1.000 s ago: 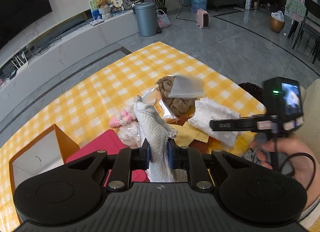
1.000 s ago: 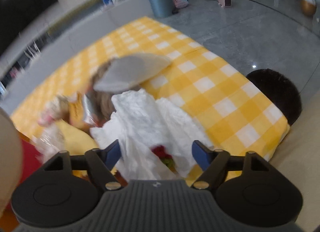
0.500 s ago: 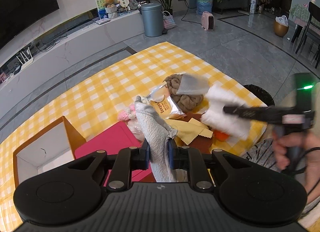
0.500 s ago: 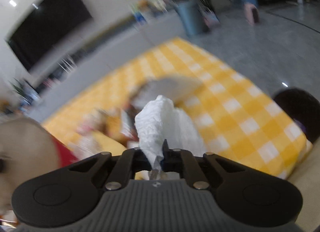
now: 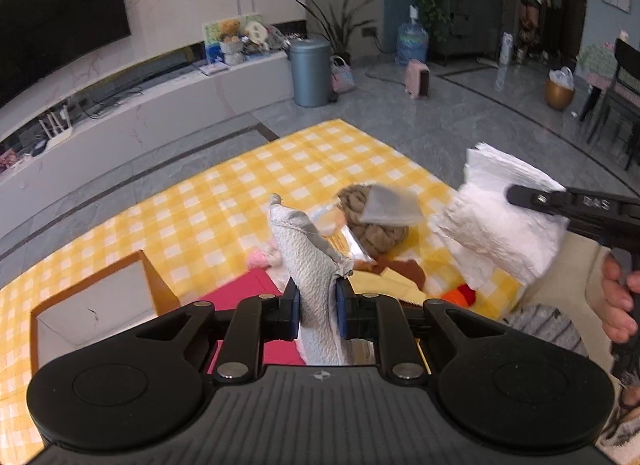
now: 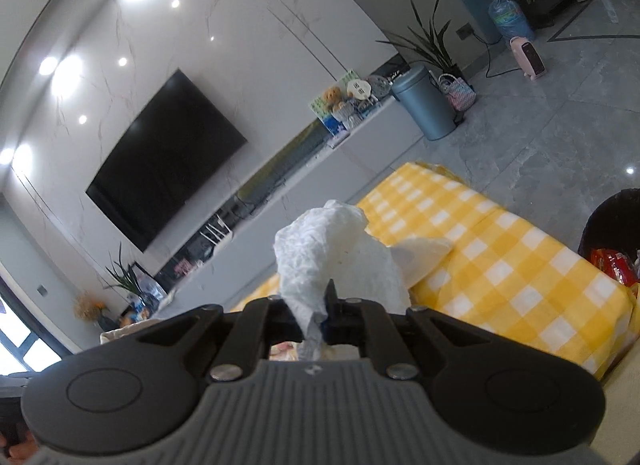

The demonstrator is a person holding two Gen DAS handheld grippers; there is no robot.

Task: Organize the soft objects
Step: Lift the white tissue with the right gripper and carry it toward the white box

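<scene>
My left gripper (image 5: 317,311) is shut on a grey-white towel (image 5: 310,261) that stands up between its fingers, above the yellow checked table (image 5: 224,201). My right gripper (image 6: 316,319) is shut on a white paper towel (image 6: 340,257); in the left wrist view it holds that paper towel (image 5: 496,225) in the air at the table's right edge. On the table lie a brown knitted bundle (image 5: 380,231) with a grey cloth (image 5: 390,207) on it, a clear snack packet (image 5: 344,241), a pink knitted piece (image 5: 262,257), yellow and brown cloths (image 5: 400,277) and an orange-red soft toy (image 5: 460,295).
An open orange box with a white inside (image 5: 92,305) sits at the left, a red lid or box (image 5: 248,289) beside it. A black bin with red wrappers (image 6: 612,237) stands past the table's right edge. A TV wall and low cabinet lie beyond the table.
My right gripper closed on the white paper towel and lifted it off the table, tilting up toward the wall. The orange-red toy under it is uncovered. My left gripper rose slightly, still holding the towel.
</scene>
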